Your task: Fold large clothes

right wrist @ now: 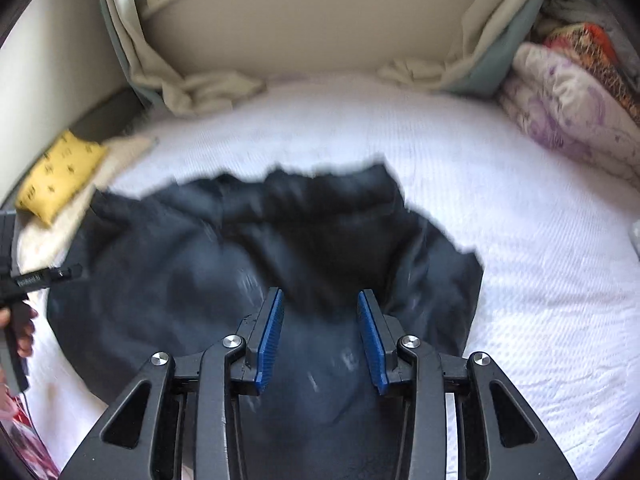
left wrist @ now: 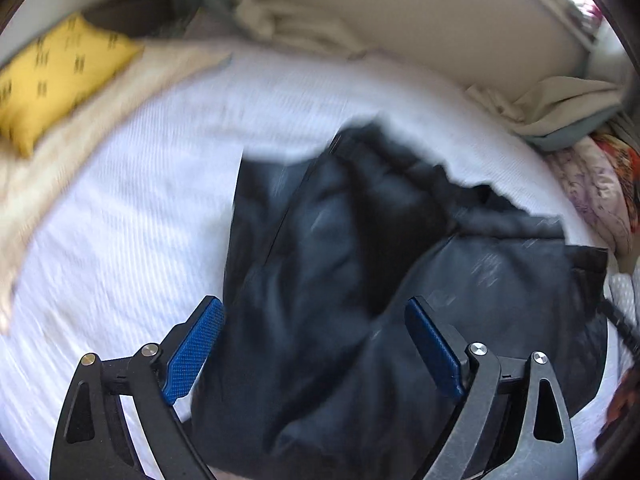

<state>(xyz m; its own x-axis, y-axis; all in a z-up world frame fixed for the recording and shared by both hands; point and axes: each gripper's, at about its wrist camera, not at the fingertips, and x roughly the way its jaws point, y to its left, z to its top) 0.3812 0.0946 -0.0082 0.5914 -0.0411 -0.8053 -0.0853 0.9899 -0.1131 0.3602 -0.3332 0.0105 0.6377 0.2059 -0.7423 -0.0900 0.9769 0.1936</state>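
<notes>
A dark navy garment lies crumpled on the white bed sheet. In the left wrist view my left gripper hovers over the garment's near part. Its blue pads stand wide apart and press on nothing. In the right wrist view the same garment spreads across the sheet. My right gripper sits over its near edge, with the blue pads partly apart. Dark cloth shows in the gap, and no pad visibly pinches it. Both views are blurred by motion.
A yellow patterned pillow rests on a beige blanket at the far left. Cream bedding bunches along the far wall. A floral quilt pile sits far right. A hand holding the other gripper shows at the left edge.
</notes>
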